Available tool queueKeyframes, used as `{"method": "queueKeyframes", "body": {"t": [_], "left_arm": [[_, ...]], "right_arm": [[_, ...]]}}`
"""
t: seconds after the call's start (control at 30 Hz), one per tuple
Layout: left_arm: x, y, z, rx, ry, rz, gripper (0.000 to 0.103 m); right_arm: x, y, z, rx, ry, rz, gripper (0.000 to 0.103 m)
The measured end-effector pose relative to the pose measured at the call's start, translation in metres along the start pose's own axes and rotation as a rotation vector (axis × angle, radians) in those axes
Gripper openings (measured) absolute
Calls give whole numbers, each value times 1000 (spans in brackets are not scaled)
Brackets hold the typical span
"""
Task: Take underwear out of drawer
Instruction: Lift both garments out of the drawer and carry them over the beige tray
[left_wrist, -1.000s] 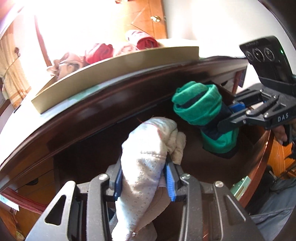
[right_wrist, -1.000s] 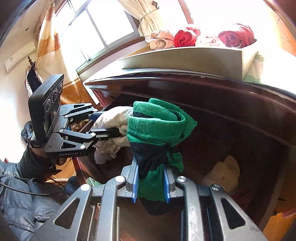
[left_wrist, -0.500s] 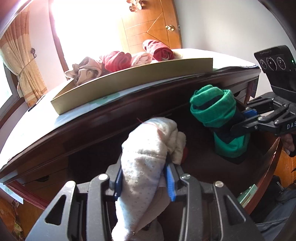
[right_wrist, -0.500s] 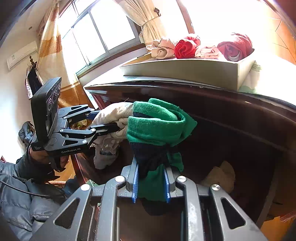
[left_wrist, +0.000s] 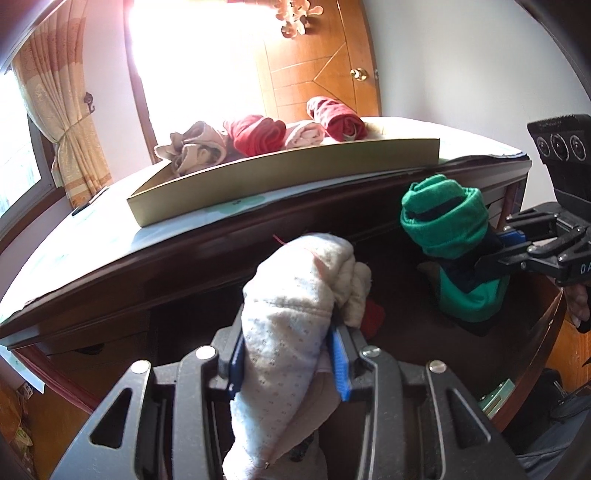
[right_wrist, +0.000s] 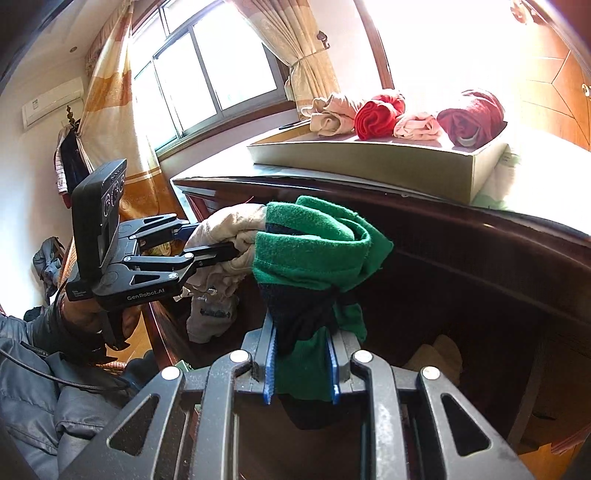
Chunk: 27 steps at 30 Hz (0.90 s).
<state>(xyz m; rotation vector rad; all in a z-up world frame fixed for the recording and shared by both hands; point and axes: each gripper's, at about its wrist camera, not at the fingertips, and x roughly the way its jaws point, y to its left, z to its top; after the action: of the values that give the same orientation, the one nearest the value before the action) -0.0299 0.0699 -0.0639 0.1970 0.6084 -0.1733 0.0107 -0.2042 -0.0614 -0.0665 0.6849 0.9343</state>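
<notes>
My left gripper is shut on a rolled cream underwear and holds it above the open dark wooden drawer. My right gripper is shut on a rolled green and navy underwear, also held above the drawer. In the left wrist view the green roll is to the right. In the right wrist view the cream roll is to the left in the left gripper. A cream item and a red item lie in the drawer.
A shallow cardboard box sits on the dresser top and holds several rolled red, pink and beige underwear; it also shows in the right wrist view. A curtained window is at the left and a wooden door behind.
Both grippers have risen with their rolls, lifting them higher out of the drawer. The dresser top and the box now show more from above.
</notes>
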Motion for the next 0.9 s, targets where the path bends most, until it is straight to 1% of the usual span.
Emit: {"method": "queueKeyframes", "body": {"t": [0.43, 0.63, 0.9], "left_arm": [[-19, 2, -4, -54, -97, 24, 37], [-25, 5, -2, -78, -144, 29, 37], [-30, 6, -1, -91, -181, 29, 37]], "right_arm": [[-5, 3, 1, -20, -51, -22, 24], [-12, 6, 0, -38, -93, -32, 24], [-18, 7, 0, -52, -145, -33, 24]]}}
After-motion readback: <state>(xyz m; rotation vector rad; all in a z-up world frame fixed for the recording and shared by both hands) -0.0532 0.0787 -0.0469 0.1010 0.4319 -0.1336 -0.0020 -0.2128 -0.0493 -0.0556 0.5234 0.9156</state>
